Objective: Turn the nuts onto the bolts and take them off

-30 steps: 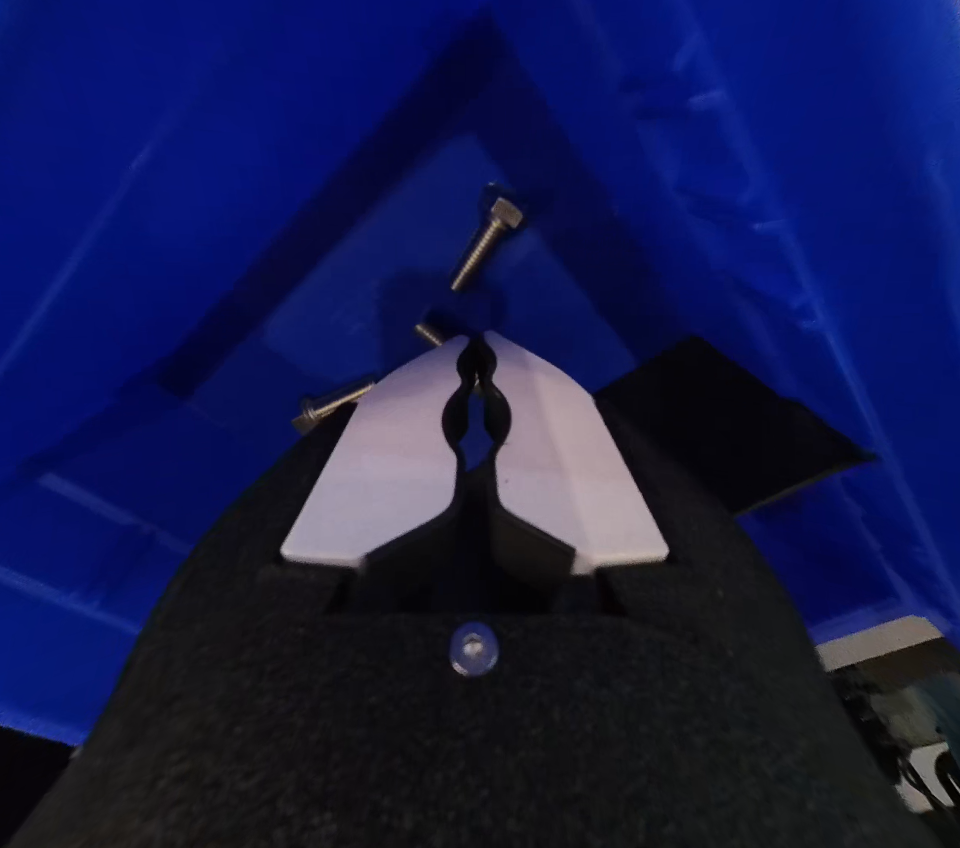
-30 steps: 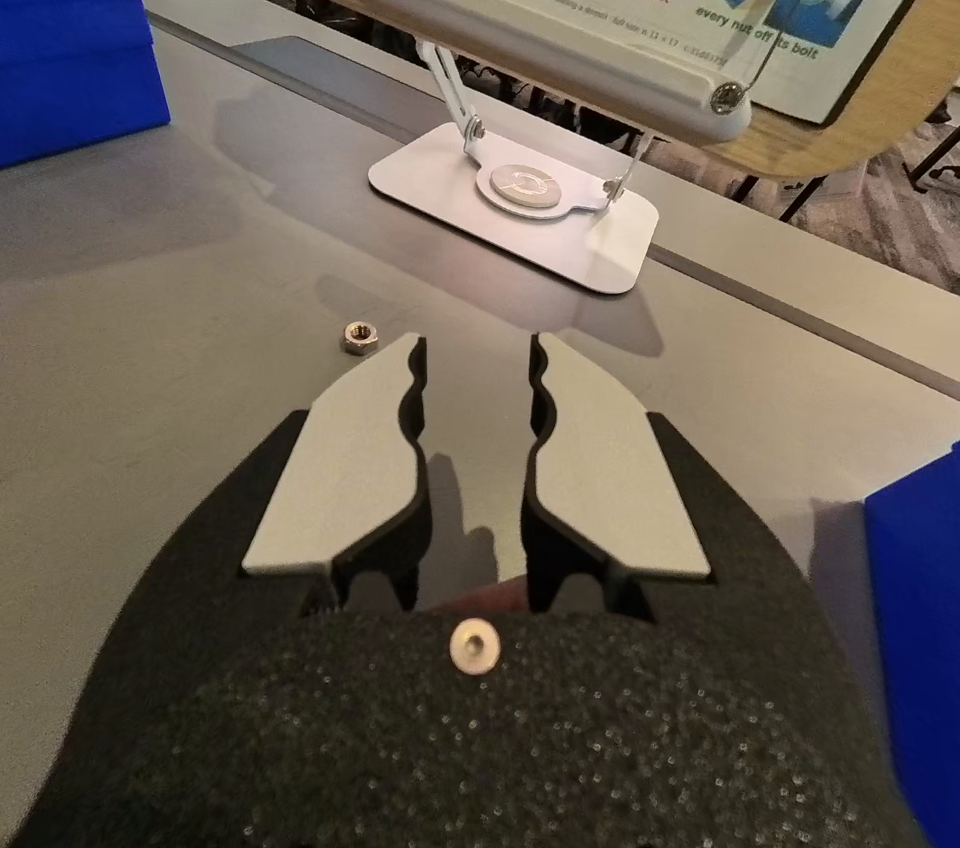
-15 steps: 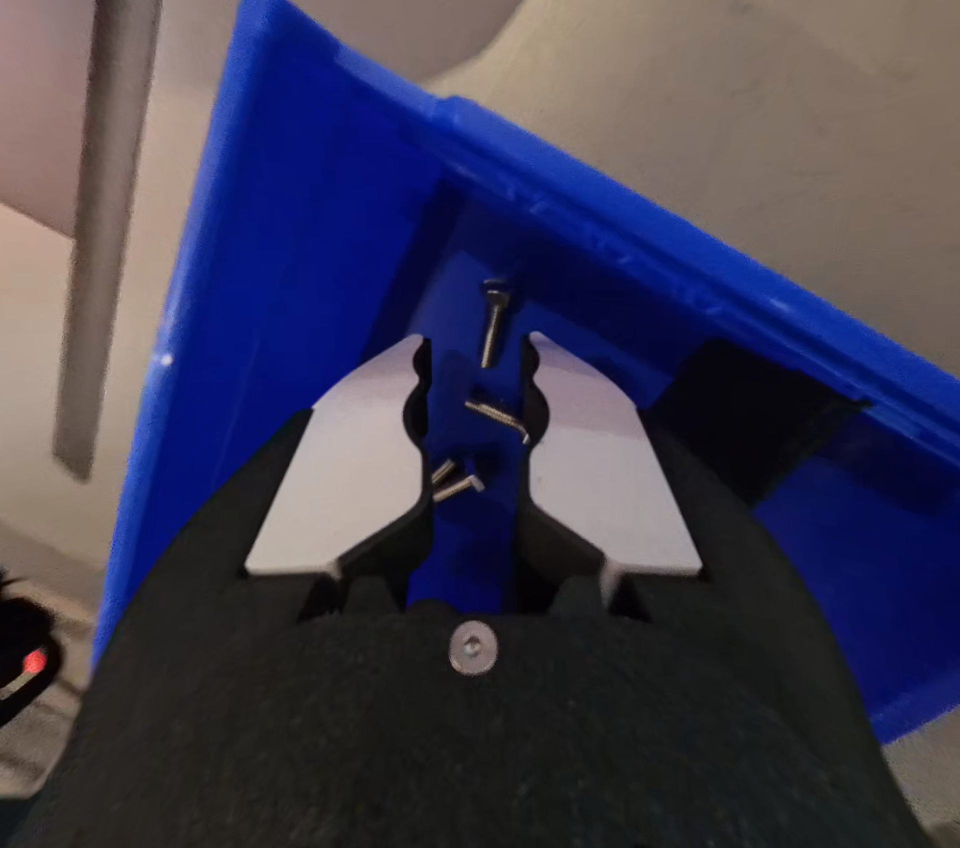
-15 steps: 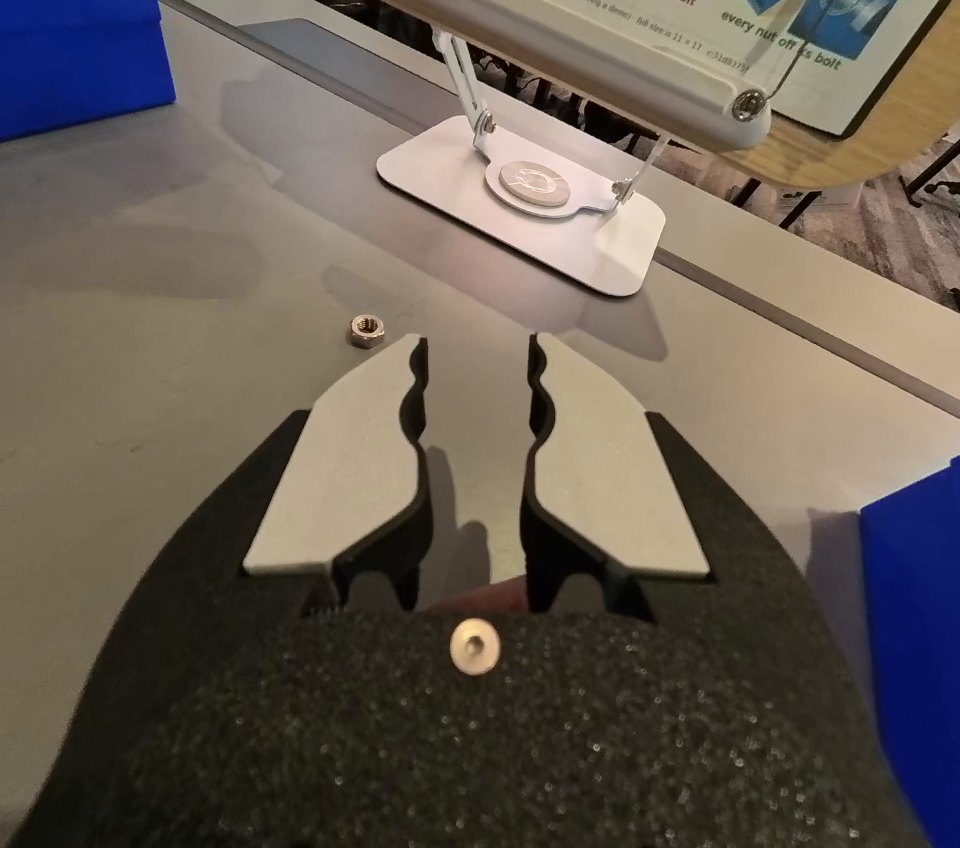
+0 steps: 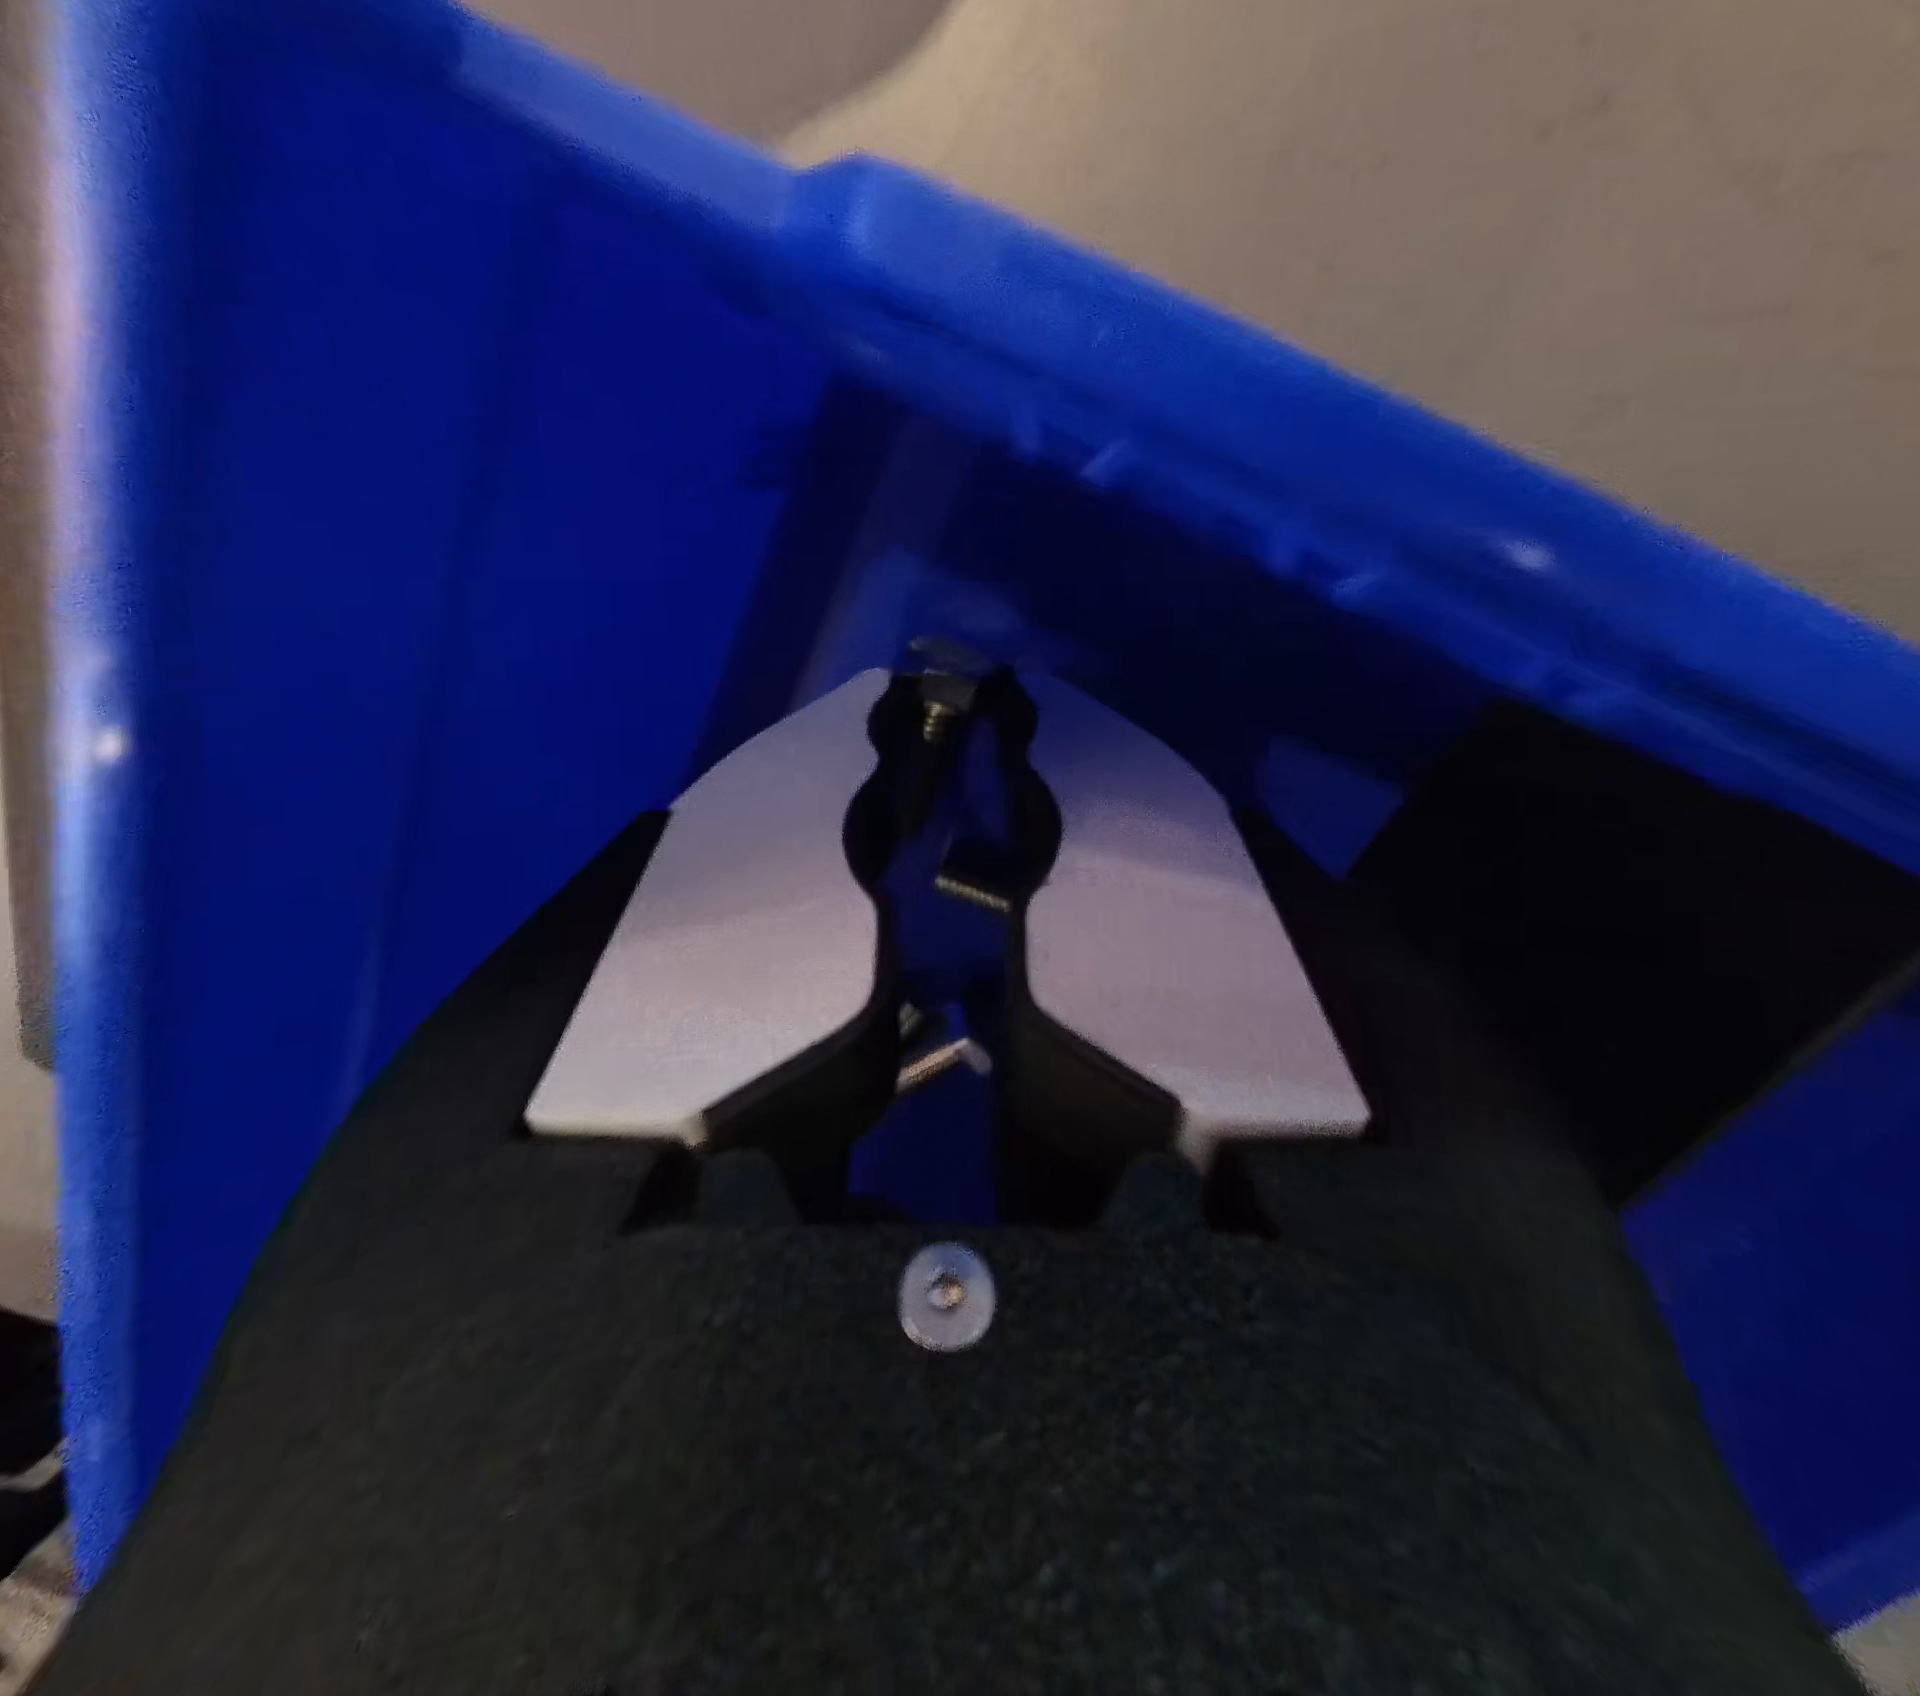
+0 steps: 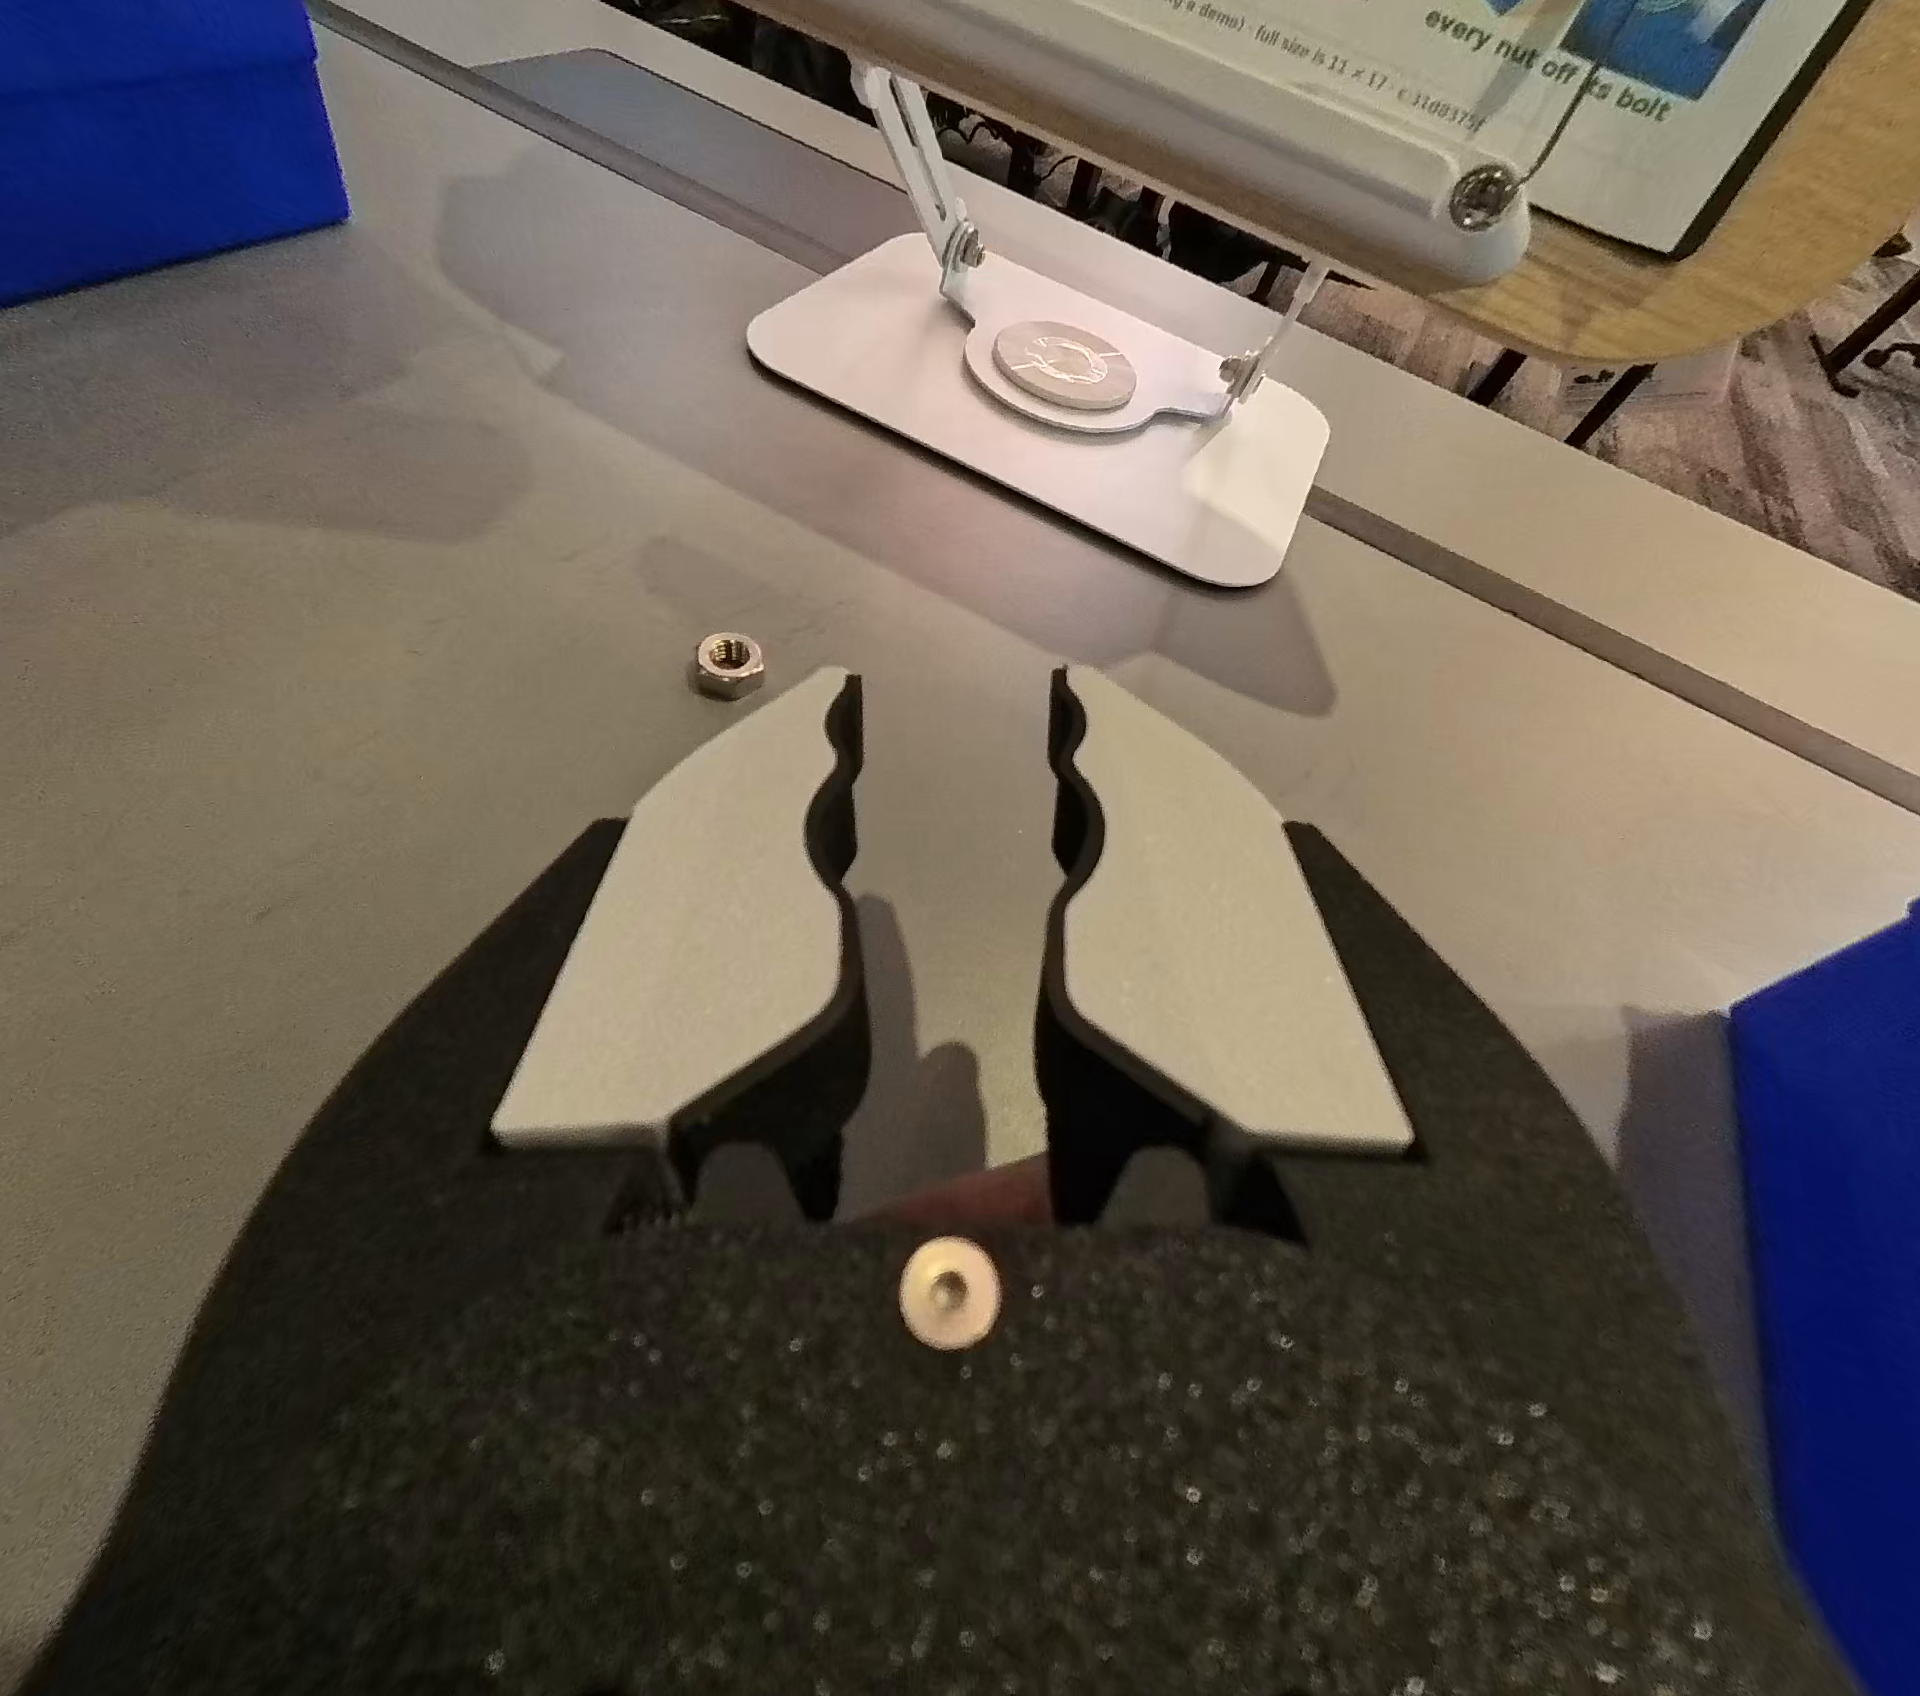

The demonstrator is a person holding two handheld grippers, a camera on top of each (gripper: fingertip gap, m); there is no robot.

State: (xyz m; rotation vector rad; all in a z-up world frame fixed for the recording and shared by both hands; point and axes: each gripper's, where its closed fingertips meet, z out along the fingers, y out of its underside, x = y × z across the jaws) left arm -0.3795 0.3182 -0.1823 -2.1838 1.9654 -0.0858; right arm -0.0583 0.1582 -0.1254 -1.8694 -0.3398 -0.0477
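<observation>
Inside the deep blue plastic bin (image 5: 416,607), your left gripper (image 5: 951,690), spread wide half a second ago, now clenches a steel hex-head bolt (image 5: 940,706); your right gripper (image 6: 956,690) waits with fingers apart, beside the small steel hex nut (image 6: 727,665) outside that bin.

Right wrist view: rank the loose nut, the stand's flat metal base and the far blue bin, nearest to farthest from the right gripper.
From the right gripper, which is open:
1. Nut: on the grey table just off the left fingertip.
2. Metal base of the stand: farther ahead, slightly to the right.
3. Blue bin: far off at the upper left edge of the table.
</observation>
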